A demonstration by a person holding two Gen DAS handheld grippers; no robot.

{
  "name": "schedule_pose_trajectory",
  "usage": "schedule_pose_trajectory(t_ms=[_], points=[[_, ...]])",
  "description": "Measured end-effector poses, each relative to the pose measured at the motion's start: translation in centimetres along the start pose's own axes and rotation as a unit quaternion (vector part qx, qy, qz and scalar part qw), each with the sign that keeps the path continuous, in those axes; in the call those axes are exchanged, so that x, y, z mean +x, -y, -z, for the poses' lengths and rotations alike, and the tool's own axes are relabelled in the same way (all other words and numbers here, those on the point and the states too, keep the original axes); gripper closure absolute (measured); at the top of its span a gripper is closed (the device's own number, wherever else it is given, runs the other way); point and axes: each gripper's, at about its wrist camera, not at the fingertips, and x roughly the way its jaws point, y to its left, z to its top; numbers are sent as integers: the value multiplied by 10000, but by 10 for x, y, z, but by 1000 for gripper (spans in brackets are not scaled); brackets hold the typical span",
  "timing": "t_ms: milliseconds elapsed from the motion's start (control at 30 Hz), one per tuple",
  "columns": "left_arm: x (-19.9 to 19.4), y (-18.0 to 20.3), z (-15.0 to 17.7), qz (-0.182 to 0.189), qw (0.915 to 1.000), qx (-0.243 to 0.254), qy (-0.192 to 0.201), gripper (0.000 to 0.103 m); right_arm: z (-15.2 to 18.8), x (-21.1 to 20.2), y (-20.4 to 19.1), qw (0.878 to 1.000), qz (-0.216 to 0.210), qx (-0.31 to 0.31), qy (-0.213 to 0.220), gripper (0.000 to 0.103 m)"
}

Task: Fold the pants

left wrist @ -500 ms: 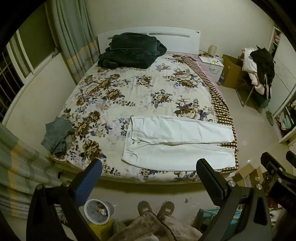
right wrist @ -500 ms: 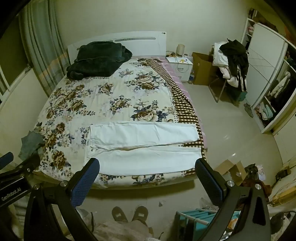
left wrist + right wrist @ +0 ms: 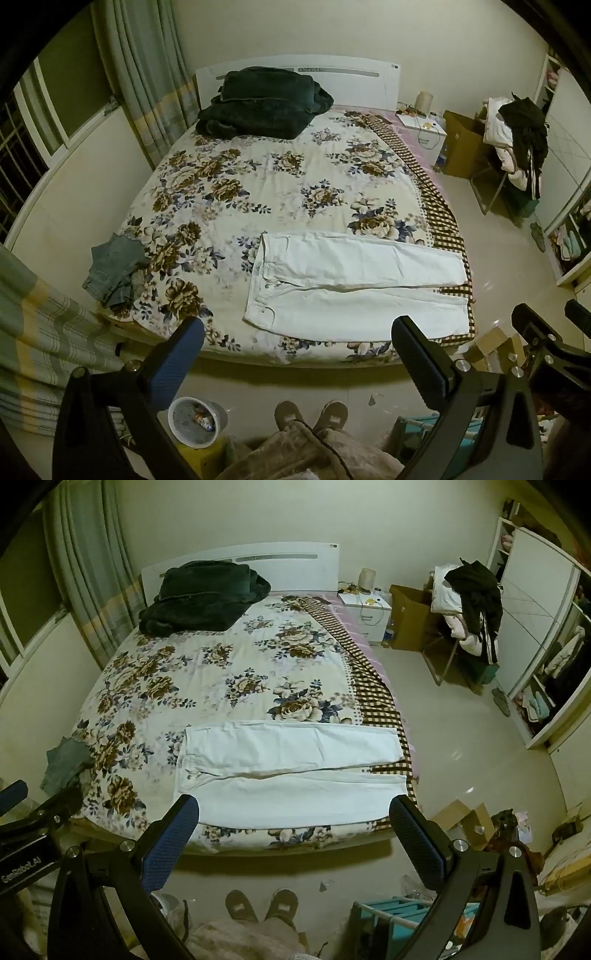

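White pants [image 3: 354,284] lie flat across the near end of the floral bed [image 3: 258,184], waistband to the left, both legs stretching right to the bed's right edge. They also show in the right wrist view [image 3: 291,768]. My left gripper [image 3: 297,338] is open and empty, held high above the floor in front of the bed's foot. My right gripper [image 3: 293,816] is open and empty too, at a similar height, to the right of the left one. Neither touches the pants.
A dark green blanket [image 3: 258,101] lies by the headboard. Crumpled jeans [image 3: 114,269] sit on the bed's left edge. A bin [image 3: 197,421] and my slippered feet [image 3: 310,415] are below. A nightstand [image 3: 364,614], cardboard box, clothes-laden chair [image 3: 467,609] and wardrobe stand right.
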Motion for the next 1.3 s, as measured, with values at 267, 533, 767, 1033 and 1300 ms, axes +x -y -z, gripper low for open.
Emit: schedule_pose_trajectory(t_ms=[267,533,767,1033,1300], points=[[1,0,0,4,10000,9,-5,0,0,6,3,10000,1,-18,-3,0],[-1,0,1,4,10000,-8,11,0,0,2,3,10000,-31,-47,-1,0],[-1,0,1,6,10000,-9,19,0,-2,1,3,10000,-30,-34,-12,0],[-1,0,1,8,10000,-10,24,0,0,0,1,10000,-46,-41,-16,0],[-1,-1,1,19,10000,-15,23,0,0,0,1,10000,-42,-38,-14,0]])
